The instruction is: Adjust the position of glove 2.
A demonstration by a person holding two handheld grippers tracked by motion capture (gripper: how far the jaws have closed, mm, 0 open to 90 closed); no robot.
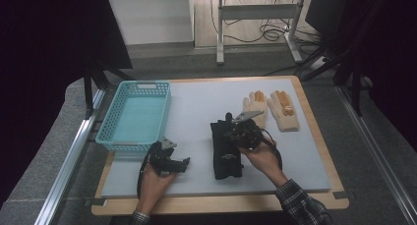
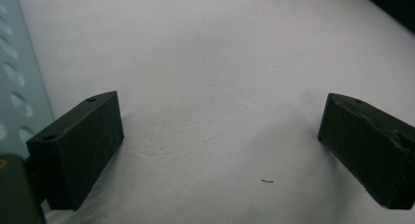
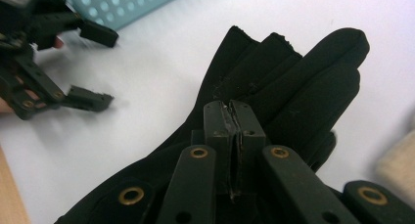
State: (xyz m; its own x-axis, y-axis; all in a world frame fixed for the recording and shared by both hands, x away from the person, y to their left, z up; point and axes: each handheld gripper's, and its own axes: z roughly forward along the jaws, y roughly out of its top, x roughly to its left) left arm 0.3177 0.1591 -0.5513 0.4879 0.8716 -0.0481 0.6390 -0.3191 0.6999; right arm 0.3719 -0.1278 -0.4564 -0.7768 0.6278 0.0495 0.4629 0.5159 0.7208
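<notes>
One pair of black fabric gloves is lying stacked near the middle of the pale grey counter, fingers pointing away from the person and cuff towards the front edge. The right hand-held gripper is sitting over the upper part of these gloves; in the right gripper view its two black jaws are pressed tightly together, and they look to be pinching a fold of the black fabric, though the exact bite is hard to make out. The right hand is wrapping the gripper body from the near side, with a plaid sleeve trailing behind. Just beyond the black gloves, well clear of them, two cream knitted gloves with orange fingertips are lying flat side by side at the far right of the counter. The left hand-held gripper is resting low on the counter to the left, apart from the gloves, with its jaws standing wide apart over bare surface and nothing between them. A light turquoise perforated plastic basket is standing at the left edge, just beside that gripper.
</notes>
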